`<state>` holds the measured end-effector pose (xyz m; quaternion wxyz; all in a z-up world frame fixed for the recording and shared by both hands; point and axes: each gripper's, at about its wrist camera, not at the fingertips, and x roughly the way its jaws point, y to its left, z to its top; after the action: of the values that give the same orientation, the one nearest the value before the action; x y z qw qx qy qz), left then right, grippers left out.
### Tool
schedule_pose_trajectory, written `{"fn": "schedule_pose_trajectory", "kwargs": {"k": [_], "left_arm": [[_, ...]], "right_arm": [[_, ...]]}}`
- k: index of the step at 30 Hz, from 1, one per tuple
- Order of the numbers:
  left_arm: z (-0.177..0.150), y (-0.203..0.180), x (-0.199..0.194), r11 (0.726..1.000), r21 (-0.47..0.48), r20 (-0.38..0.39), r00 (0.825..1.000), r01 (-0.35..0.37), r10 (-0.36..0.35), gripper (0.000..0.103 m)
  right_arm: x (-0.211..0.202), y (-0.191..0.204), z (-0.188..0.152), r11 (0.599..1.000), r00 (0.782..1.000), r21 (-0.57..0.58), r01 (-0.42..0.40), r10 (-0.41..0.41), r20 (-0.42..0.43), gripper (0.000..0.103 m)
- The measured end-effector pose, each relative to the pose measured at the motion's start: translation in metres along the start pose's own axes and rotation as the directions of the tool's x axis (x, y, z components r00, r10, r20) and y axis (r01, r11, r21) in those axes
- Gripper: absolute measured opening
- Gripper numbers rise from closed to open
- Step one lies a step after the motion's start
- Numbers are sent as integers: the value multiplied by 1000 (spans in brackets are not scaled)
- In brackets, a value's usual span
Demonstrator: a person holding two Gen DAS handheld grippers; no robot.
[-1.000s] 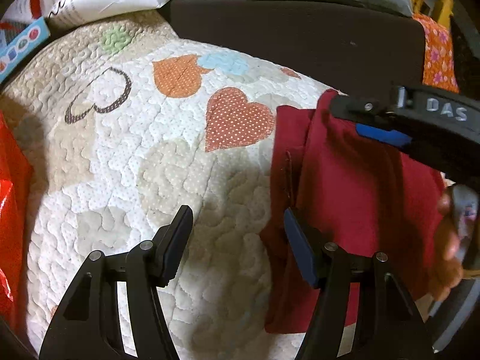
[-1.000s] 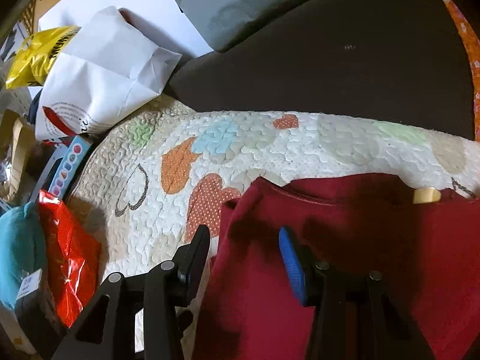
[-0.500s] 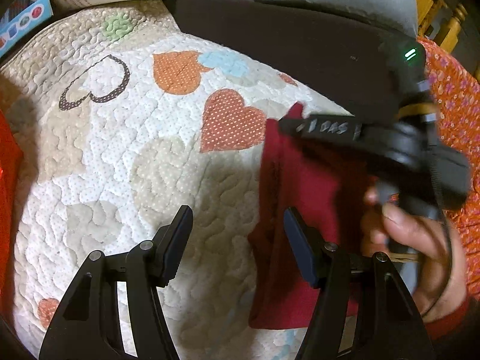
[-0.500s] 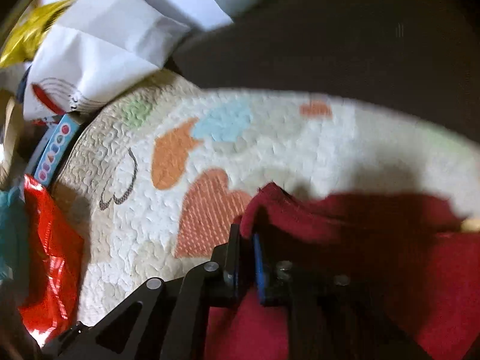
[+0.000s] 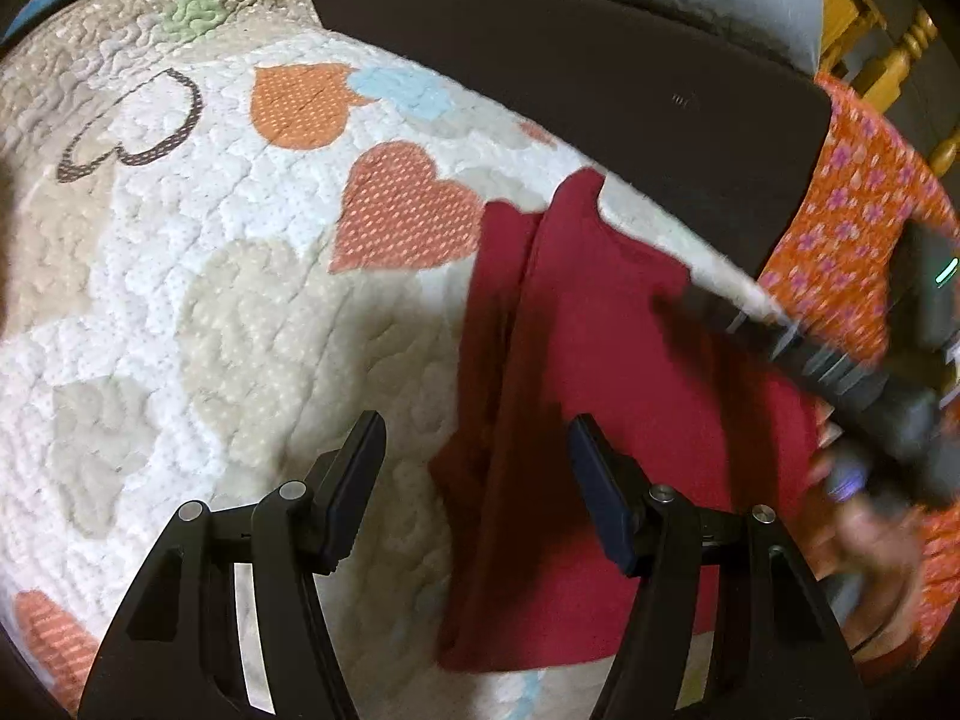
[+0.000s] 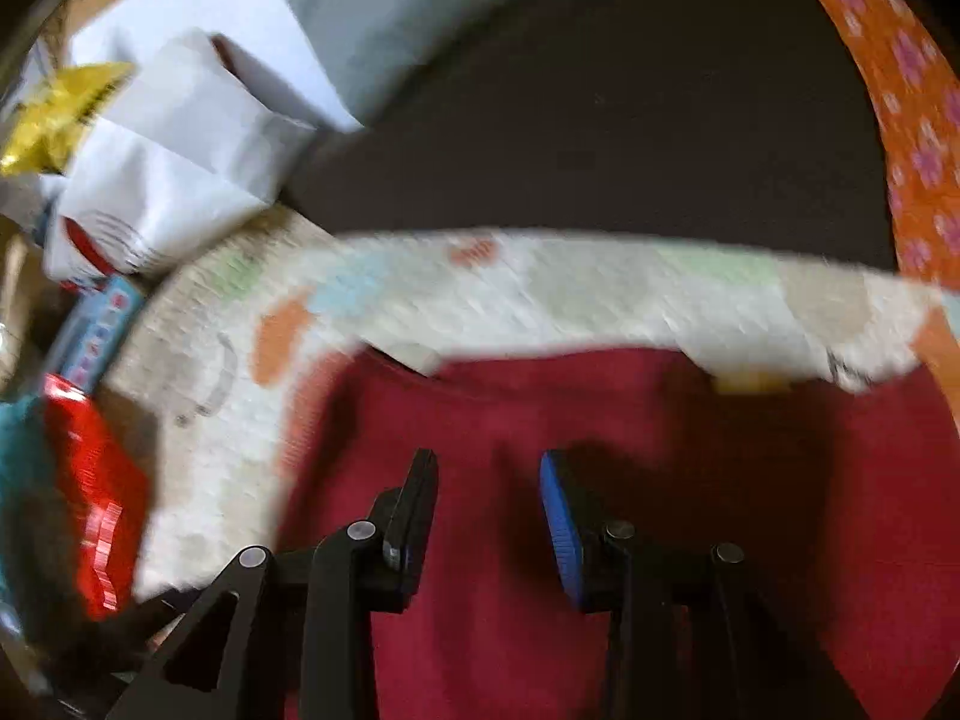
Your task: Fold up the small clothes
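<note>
A dark red garment lies on the heart-patterned quilt, its left edge folded over in a narrow strip. It also shows in the right wrist view, blurred. My left gripper is open and empty, low over the garment's left edge. My right gripper is open and empty, just above the red cloth. In the left wrist view the right gripper's body appears as a blurred dark bar over the garment's right side.
A dark brown cushion borders the quilt at the back. An orange flowered cloth lies right. A white paper bag, a yellow packet, a red foil pack and a blue box sit left.
My right gripper was shut on the garment's corner half a second ago; it has opened, let go and drawn back to the right. The folded cloth now lies flat. My left gripper stayed open.
</note>
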<state>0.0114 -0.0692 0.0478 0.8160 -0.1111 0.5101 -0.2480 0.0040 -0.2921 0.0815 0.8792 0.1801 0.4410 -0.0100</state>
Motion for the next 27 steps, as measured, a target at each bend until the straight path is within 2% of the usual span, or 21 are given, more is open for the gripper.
{"fn": "schedule_pose_trajectory", "kwargs": {"k": [2,5,8,11,14,16,17,18,19,20,21,22,23,25,27], "left_arm": [[8,1,7,999,-18,-4,999,41,-41,63],[16,4,20,996,-45,-25,997,71,-72,64],[18,7,37,996,-67,-64,996,60,-64,68],[19,4,40,996,-56,-57,996,65,-68,74],[18,-4,43,998,-9,-61,996,58,-59,81],[14,-10,44,998,15,-46,998,54,-53,81],[13,-13,46,998,27,-44,997,63,-62,81],[13,-17,49,997,36,-51,996,75,-73,79],[12,-23,49,995,46,-54,995,87,-84,63],[12,-26,49,995,51,-63,994,91,-88,51],[12,-31,47,994,62,-57,995,90,-86,47],[12,-34,45,993,66,-52,994,95,-92,32],[12,-37,41,993,60,-49,994,103,-101,23],[15,-42,27,986,26,-27,986,163,-163,21],[16,-54,10,971,31,-2,971,239,-239,21]], "right_arm": [[19,-10,-8,1000,998,10,4,-3,-57,34],[7,-10,-9,1000,999,-4,-26,25,-35,34],[-23,-16,-11,996,996,22,-85,85,11,34],[-45,-30,-22,998,997,4,-69,69,45,34],[-45,-47,-30,998,998,27,-50,49,50,34],[-27,-65,-37,998,1000,70,-3,3,1,28],[-22,-75,-41,995,1000,99,-14,16,-17,24],[-21,-83,-43,990,998,132,-55,54,13,24],[-23,-89,-44,982,996,169,-90,87,23,24],[-25,-92,-43,974,993,196,-114,111,26,24],[-28,-94,-43,969,992,210,-128,125,30,24],[-29,-95,-43,967,991,217,-136,132,32,24],[-30,-95,-42,966,990,217,-140,137,29,24],[-34,-95,-44,961,987,224,-159,158,25,24],[-41,-98,-45,938,976,267,-219,212,57,24]]}}
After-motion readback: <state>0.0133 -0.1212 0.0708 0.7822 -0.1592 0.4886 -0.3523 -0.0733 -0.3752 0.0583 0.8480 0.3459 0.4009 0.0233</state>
